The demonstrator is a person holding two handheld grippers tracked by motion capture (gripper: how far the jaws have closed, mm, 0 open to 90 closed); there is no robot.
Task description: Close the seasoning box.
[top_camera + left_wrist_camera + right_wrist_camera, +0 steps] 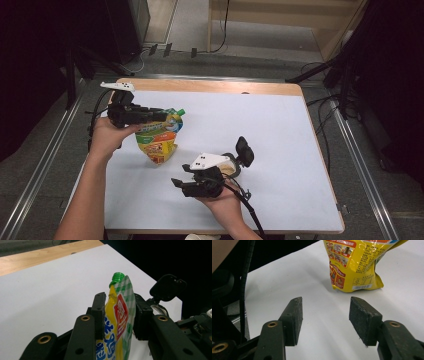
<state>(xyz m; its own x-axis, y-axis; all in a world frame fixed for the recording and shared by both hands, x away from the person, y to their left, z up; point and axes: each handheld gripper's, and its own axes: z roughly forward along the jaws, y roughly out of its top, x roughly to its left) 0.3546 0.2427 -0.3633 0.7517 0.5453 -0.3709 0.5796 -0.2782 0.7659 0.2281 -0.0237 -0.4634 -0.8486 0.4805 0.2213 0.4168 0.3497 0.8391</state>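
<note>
Pouch: a yellow spouted pouch [161, 136] with a green cap stands near the left side of the white table [280, 125], its base on the surface and its top between the left claw's jaws.
Left claw: the left claw [161, 116] reaches level from the left at the pouch's upper part; in the left gripper view the pouch [120, 322] stands between the two pads, the left pad right against its edge, the right pad close beside it; whether they press, I cannot tell.
Right claw: the right claw [325, 315] has its jaws spread apart with nothing between them, bare table under the gap; in the high view it sits low in the middle of the table, held in the person's hand [220, 202].
High view adds: both forearms coming in from the bottom, and a wooden strip along the table's far edge.
Left gripper view adds: the green cap [117, 278] above the pads, and a black flip lid [168, 287] standing open farther off.
Right gripper view adds: the pouch's lower part [354, 265] with its printed back and barcode label, resting on the table ahead of the jaws, well apart from them.
Around: a small round container [231, 167] with the black lid raised lies just beside the right claw's body; the way between the two claws is bare table.
</note>
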